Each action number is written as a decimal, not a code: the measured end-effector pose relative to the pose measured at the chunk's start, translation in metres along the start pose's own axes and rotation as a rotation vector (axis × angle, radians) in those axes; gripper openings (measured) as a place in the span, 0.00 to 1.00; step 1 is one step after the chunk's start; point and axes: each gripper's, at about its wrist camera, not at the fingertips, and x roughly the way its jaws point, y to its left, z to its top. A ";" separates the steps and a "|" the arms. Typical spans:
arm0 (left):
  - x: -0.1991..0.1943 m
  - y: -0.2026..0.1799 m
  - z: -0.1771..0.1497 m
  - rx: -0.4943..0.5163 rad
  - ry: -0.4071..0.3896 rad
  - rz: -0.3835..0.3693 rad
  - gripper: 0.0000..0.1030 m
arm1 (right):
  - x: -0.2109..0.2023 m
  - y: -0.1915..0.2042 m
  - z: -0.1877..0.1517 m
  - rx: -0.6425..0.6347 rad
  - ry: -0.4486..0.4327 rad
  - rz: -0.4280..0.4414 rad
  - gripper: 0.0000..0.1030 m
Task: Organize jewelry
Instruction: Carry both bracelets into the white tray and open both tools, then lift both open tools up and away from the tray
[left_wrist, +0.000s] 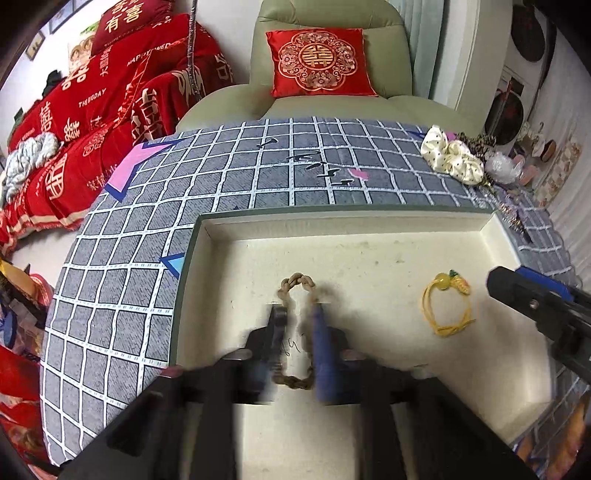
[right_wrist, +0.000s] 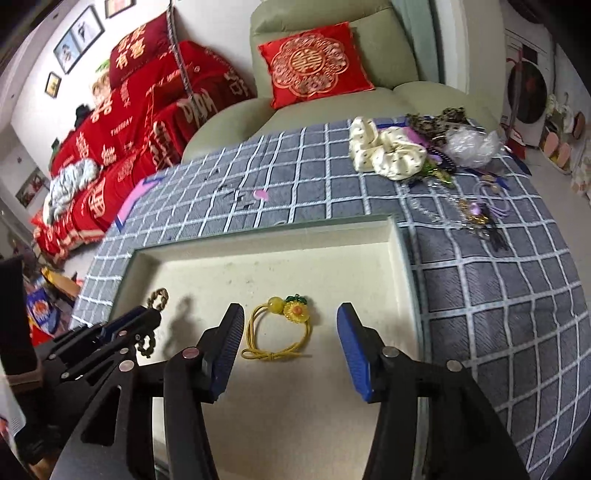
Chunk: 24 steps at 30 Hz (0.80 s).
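A shallow cream tray (left_wrist: 343, 225) (right_wrist: 400, 258) lies on the checked tablecloth. A brown beaded bracelet (left_wrist: 297, 282) (right_wrist: 158, 298) lies on the tray floor. My left gripper (left_wrist: 299, 314) (right_wrist: 147, 317) hovers low over it, blurred, jaws a little apart astride the loop, not clamping it. A yellow hair tie with a sunflower charm (left_wrist: 448, 306) (right_wrist: 280, 328) lies to the right in the tray. My right gripper (right_wrist: 290, 317) (left_wrist: 517, 291) is wide open and empty, its fingers either side of the hair tie.
A cream polka-dot scrunchie (left_wrist: 450, 155) (right_wrist: 384, 151) and a pile of other jewelry and hair ties (right_wrist: 469, 206) lie at the table's far right. A green armchair with a red cushion (right_wrist: 310, 62) stands behind the table; red bedding is at left.
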 end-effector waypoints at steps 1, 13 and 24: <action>-0.004 0.001 0.000 -0.013 -0.016 0.007 1.00 | -0.004 -0.002 0.000 0.012 -0.004 0.002 0.55; -0.051 -0.004 -0.012 0.005 -0.106 0.007 1.00 | -0.043 -0.009 -0.012 0.029 -0.031 0.004 0.80; -0.106 0.006 -0.076 -0.044 -0.070 -0.062 1.00 | -0.096 -0.003 -0.052 0.037 -0.055 0.088 0.84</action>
